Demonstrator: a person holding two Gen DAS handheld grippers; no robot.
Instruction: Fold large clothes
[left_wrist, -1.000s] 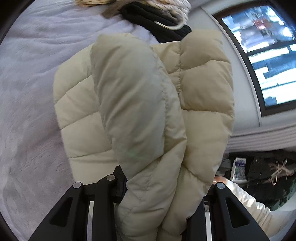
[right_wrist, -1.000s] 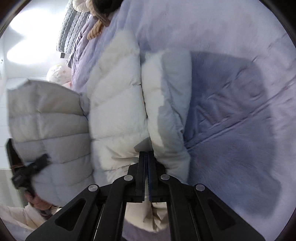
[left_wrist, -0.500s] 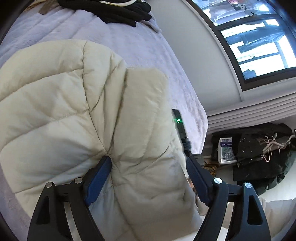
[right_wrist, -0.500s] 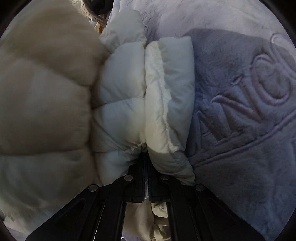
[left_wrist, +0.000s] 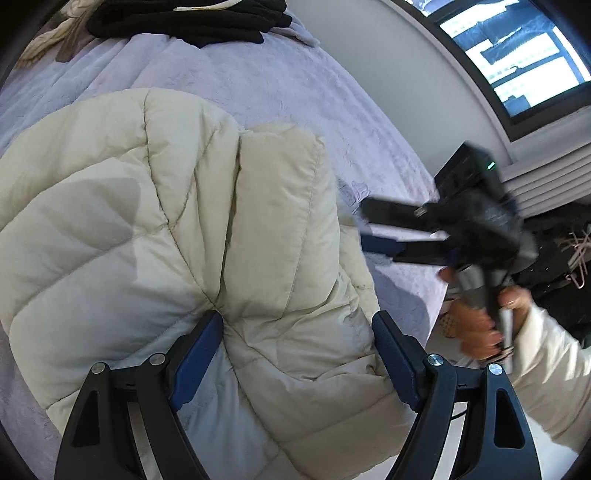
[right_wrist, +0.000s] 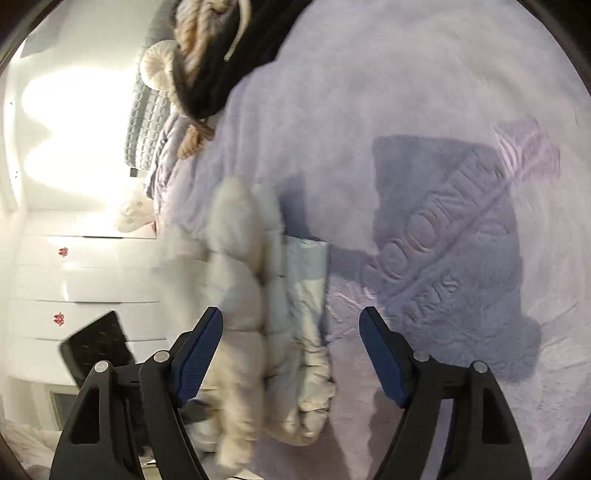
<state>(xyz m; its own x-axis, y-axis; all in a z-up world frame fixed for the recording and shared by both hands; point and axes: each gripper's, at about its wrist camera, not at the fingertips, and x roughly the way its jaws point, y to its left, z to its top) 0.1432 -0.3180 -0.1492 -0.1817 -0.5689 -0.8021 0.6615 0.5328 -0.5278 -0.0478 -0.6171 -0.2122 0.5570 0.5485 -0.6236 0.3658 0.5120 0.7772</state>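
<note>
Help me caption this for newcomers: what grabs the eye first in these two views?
The puffy cream down jacket fills the left wrist view, folded on the lavender bedspread, with the open left gripper over it. To its right the open right gripper hangs blurred. Black clothes are piled at the bed's far end.

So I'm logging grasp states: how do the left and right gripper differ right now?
The left gripper straddles the cream puffer jacket, which bulges between its jaws; the right gripper hangs clear above it. The left view is sharp, the right blurred. Both are open.
</note>
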